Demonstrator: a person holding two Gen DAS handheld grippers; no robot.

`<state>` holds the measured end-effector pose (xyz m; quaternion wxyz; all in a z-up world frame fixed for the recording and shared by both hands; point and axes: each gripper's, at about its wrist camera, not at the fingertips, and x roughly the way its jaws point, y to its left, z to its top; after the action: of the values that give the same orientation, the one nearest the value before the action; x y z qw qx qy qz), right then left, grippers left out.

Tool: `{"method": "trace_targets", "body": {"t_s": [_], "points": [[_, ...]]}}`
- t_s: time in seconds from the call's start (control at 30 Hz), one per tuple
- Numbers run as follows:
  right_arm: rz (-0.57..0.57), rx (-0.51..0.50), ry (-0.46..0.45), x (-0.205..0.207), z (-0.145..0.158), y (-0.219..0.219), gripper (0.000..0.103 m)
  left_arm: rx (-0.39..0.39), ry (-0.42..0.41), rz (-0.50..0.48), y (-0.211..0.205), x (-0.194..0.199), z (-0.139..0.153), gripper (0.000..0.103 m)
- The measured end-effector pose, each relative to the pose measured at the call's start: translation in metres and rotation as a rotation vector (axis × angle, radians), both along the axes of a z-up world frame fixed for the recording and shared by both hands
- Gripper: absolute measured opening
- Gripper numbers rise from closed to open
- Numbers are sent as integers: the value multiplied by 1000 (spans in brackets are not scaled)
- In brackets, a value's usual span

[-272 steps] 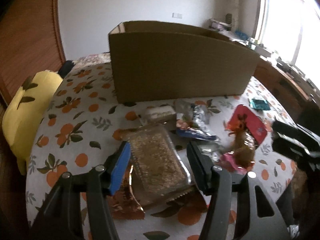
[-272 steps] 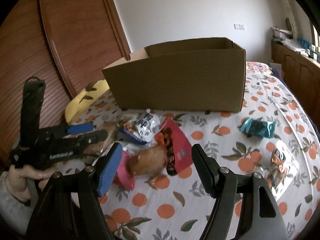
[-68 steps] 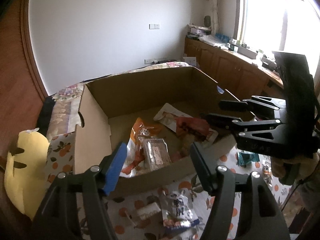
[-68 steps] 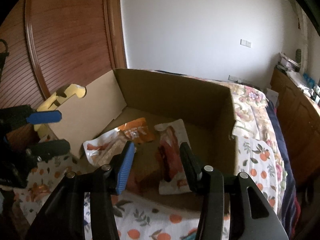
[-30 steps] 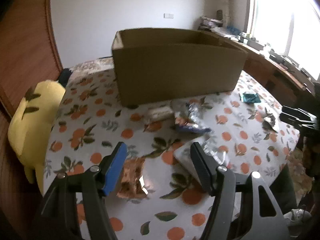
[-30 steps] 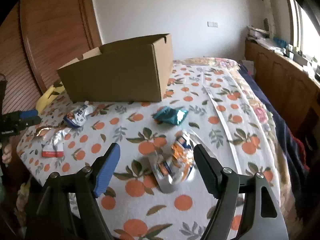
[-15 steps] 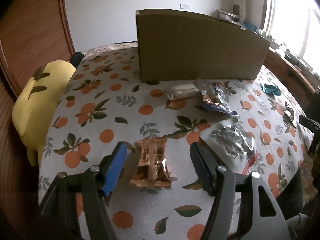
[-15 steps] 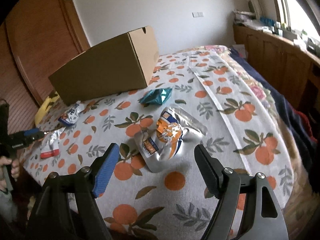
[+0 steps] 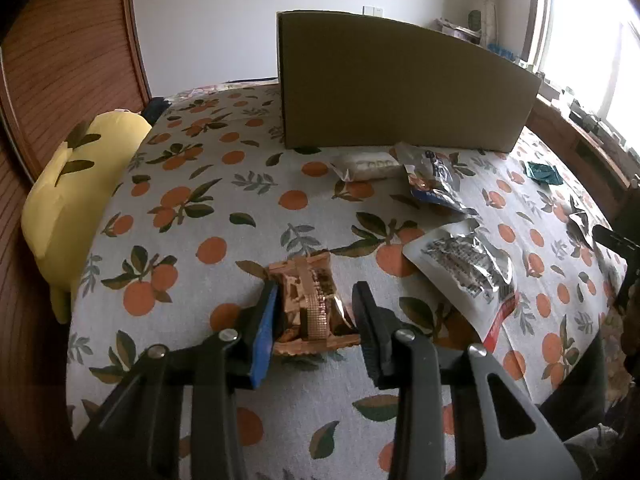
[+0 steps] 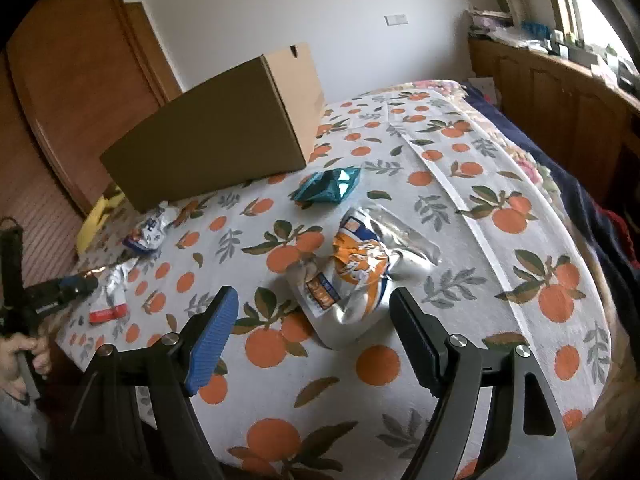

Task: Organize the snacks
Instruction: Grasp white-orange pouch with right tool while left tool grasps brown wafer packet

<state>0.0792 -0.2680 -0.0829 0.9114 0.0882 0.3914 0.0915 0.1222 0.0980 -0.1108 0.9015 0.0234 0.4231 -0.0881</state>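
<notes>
A crinkled gold snack packet (image 9: 308, 300) lies on the orange-print cloth (image 9: 224, 184). My left gripper (image 9: 316, 292) straddles it, jaws closing, and both pads touch the packet's sides. The same gripper (image 10: 76, 284) shows at the far left of the right wrist view, held by a hand (image 10: 24, 356). My right gripper (image 10: 314, 294) stands open, low over an orange, white and silver packet (image 10: 352, 276); its pads stay clear of the packet. A tall cardboard box (image 9: 400, 92) (image 10: 216, 140) stands at the back of the cloth.
Loose on the cloth lie a silver pouch (image 9: 468, 264), a blue-and-white packet (image 9: 432, 180), a white packet (image 9: 368, 164) and a teal packet (image 10: 328, 188). A yellow cushion (image 9: 72, 184) sits at the left edge. Wooden cabinets (image 10: 560, 100) run along the right.
My left gripper came down over the gold packet and its jaws narrowed onto it. The right gripper rolled a little and sits closer over the orange packet, still wide.
</notes>
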Motion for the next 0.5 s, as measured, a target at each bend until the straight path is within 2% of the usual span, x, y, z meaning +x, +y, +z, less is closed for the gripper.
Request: {"method": "trace_targets", "body": {"t_s": [0.17, 0.23, 0.33, 0.5], "points": [[16, 3, 7, 6, -1, 5, 80, -11, -16, -32, -4, -8, 0, 32], [35, 4, 15, 11, 0, 7, 79, -9, -36, -37, -7, -13, 3, 18], [39, 16, 26, 20, 0, 5, 79, -33, -42, -41, -8, -15, 5, 18], [14, 7, 56, 33, 1, 0, 79, -21, -33, -36, -9, -14, 5, 18]]}}
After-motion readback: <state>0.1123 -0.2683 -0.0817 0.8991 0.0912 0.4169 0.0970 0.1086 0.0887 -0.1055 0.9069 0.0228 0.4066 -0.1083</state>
